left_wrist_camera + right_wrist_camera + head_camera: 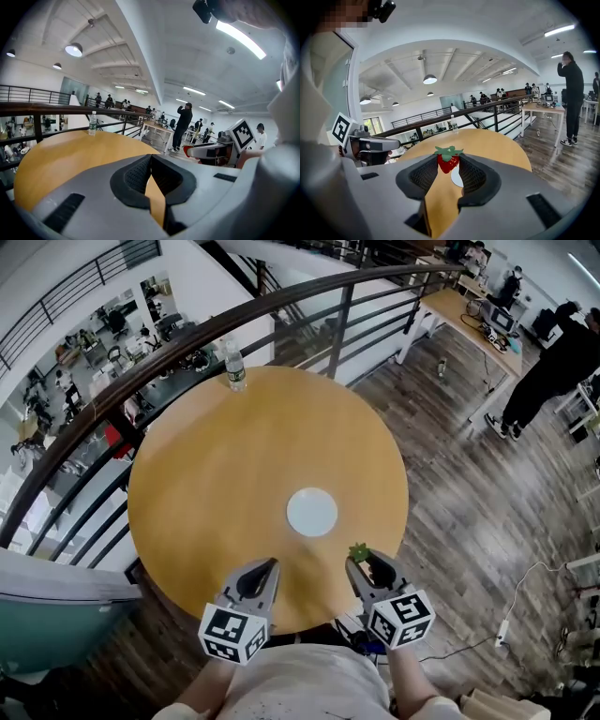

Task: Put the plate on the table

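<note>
From above, the white plate (311, 512) lies flat on the round bench (211, 474); the left gripper (151, 158) has its jaws squeezed together on nothing; the right gripper (449, 158) has its jaws pinching a strawberry (447, 164).

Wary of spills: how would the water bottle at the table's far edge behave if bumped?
The water bottle is tall and narrow, so it would probably tip easily. It stands near the table edge, so it might fall off. Once down, it would likely roll.
</note>
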Demonstrator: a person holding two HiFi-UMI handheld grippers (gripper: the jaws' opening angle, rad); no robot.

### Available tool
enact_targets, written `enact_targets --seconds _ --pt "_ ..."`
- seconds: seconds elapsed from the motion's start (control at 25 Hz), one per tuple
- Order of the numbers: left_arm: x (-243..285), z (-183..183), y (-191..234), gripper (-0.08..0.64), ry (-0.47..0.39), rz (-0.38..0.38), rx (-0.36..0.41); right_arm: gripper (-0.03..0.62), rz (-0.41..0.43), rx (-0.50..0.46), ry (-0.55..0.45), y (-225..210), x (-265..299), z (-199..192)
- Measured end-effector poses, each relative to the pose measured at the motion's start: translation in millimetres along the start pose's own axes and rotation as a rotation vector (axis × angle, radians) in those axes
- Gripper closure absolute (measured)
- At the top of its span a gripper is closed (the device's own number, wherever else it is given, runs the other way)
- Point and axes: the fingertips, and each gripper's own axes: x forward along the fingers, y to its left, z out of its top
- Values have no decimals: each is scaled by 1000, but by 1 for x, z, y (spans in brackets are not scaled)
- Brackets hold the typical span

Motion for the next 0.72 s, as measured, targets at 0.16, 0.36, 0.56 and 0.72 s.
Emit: enact_targets --seconds 0.16,0.36,0.56,0.72 --pt "11 3 2 537 -4 28 -18 440 36 -17 21 -11 12 3" --pt "24 8 7 537 -2 54 -32 440 73 -38 54 -21 31 5" --pt "41 7 14 537 11 59 -34 440 101 -61 89 -32 59 -2" --pt "54 0 18 537 45 58 -17 440 116 -72 115 -40 80 -9"
